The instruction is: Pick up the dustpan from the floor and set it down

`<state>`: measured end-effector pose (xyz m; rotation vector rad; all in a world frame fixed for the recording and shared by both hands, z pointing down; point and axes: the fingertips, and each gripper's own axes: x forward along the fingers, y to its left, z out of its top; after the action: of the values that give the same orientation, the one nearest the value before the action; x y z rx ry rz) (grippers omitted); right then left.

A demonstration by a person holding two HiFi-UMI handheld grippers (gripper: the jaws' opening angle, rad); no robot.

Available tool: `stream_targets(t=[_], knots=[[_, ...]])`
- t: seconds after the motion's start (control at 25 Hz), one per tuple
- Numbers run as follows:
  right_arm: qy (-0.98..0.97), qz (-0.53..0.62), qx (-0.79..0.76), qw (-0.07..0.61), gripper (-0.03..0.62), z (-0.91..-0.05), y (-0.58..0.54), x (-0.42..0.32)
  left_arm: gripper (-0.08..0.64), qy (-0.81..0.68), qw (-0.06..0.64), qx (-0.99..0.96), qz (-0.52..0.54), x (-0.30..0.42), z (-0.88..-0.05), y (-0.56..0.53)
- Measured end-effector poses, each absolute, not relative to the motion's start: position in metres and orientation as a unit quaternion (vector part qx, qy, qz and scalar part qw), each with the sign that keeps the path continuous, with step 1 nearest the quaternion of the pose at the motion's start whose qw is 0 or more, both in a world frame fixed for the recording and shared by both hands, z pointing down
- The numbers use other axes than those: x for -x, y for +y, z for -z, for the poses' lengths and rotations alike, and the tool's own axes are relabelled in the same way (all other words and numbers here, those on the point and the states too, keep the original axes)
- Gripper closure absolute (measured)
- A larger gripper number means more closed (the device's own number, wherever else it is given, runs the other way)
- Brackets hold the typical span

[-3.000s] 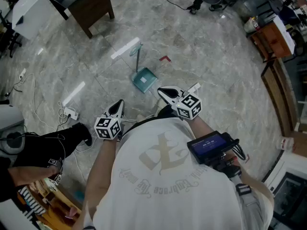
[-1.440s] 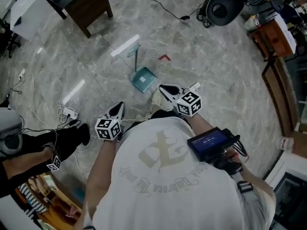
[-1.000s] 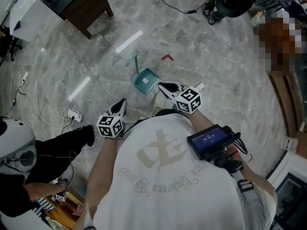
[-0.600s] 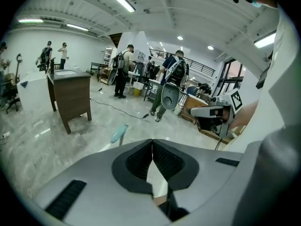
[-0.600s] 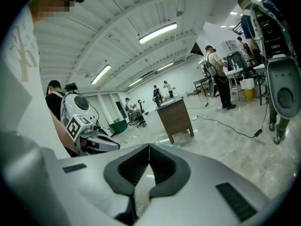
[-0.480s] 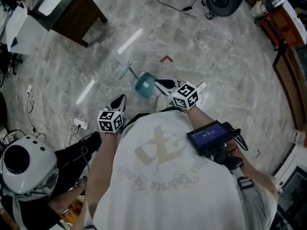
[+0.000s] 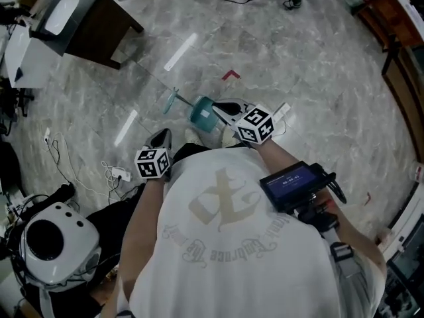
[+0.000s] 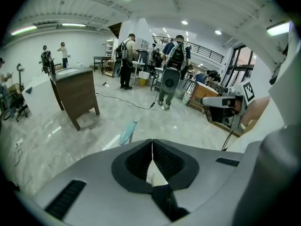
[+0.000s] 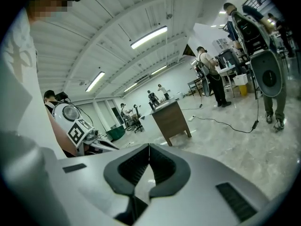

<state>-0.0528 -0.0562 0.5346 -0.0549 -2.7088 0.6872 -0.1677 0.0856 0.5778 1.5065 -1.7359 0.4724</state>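
Note:
A teal dustpan [image 7: 201,114] lies on the grey marble floor, its long handle pointing up-left. In the left gripper view only that handle [image 8: 126,133] shows, beyond the jaws. My right gripper [image 7: 220,106] hovers at the pan's right edge, jaws shut with nothing between them; in its own view the right gripper [image 9: 149,145] points past the dustpan, which is out of that frame. My left gripper [image 7: 162,135] hangs lower left of the pan, apart from it. The left gripper [image 8: 152,141] is shut and empty too.
A dark wooden desk [image 7: 99,29] stands at the upper left, seen also as the desk [image 8: 75,96]. A white helmet [image 7: 56,241] sits lower left, beside cables and a power strip [image 7: 119,173]. A red floor mark [image 7: 230,75] lies past the pan. People [image 8: 171,69] stand farther off.
Both grippers have drifted toward the dustpan; the right one now reaches the pan's edge. Both stay shut. The helmeted person at lower left has come further into view.

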Motion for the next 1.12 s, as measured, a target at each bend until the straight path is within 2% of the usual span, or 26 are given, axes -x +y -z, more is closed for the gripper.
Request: stream_targets(t=[0.28, 0.56, 0.68, 0.88, 1.12], knots=[[-0.949, -0.257, -0.034, 0.179, 0.575, -0.534, -0.041, 0.028, 0.546, -0.654, 0.37, -0.62, -0.226, 0.178, -0.584, 0.066], [-0.938, -0.272, -0.085, 0.196, 0.575, -0.546, -0.019, 0.032, 0.541, -0.624, 0.356, -0.636, -0.282, 0.211, -0.605, 0.059], [-0.932, -0.283, -0.102, 0.201, 0.575, -0.542, -0.021, 0.033, 0.466, -0.603, 0.366, -0.64, -0.306, 0.217, -0.61, 0.046], [-0.921, -0.301, -0.143, 0.202, 0.575, -0.548, -0.027, 0.013, 0.39, -0.575, 0.377, -0.639, -0.344, 0.22, -0.635, 0.021], [-0.9, -0.327, -0.203, 0.205, 0.575, -0.562, -0.034, -0.019, 0.34, -0.548, 0.401, -0.635, -0.369, 0.227, -0.672, -0.014]])
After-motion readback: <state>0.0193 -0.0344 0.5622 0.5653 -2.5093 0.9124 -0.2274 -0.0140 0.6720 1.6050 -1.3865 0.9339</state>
